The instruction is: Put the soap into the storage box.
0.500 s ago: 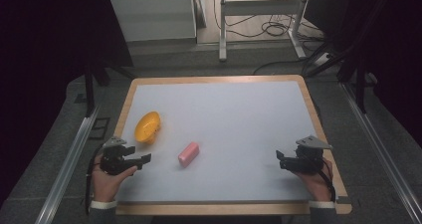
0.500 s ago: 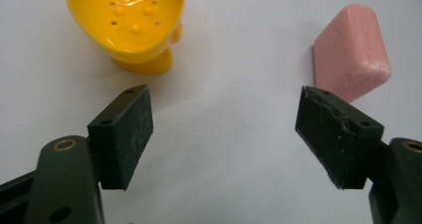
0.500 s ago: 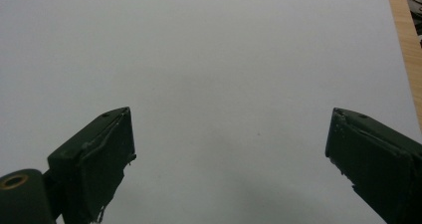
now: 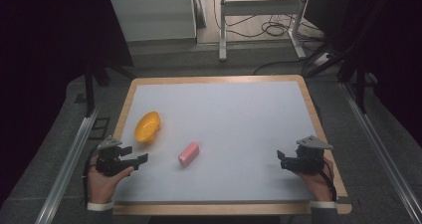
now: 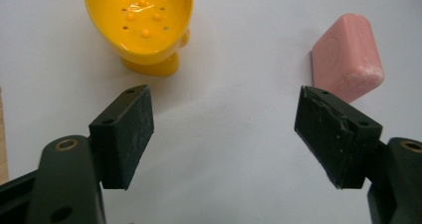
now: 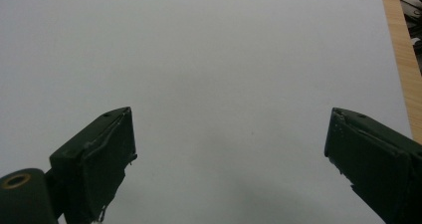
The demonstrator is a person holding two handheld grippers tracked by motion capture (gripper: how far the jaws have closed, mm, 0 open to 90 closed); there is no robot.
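**Grippers parted and empty at the near corners of the worktop**

Left gripper (image 4: 135, 160) sits in my left hand (image 4: 102, 181) at the near left corner of the white, wood-edged worktop (image 4: 239, 114), its black jaws spread wide with nothing between them. From the left gripper view I see both pads (image 5: 127, 134) hanging over bare white surface. The right gripper (image 4: 281, 160), held in my right hand (image 4: 318, 181) at the near right corner, is parted just as widely; the right gripper view shows blank white board between its jaws and the wooden edge strip (image 6: 398, 50) running along the right side.

Just ahead of the left gripper, a little toward the middle, lies the pink rounded rectangular soap bar (image 4: 189, 153), flat on the worktop and angled. In the left gripper view it sits just beyond the right-hand jaw, not touching it. Farther on, to the left of the bar, stands the yellow oval plastic soap dish (image 4: 147, 127), with small bumps and holes in its glossy basin (image 5: 142, 15). Dish and bar are apart from each other.

Beyond the far edge I see grey floor, a pale metal frame's legs (image 4: 298, 40) and a tangle of dark cables (image 4: 271, 27).
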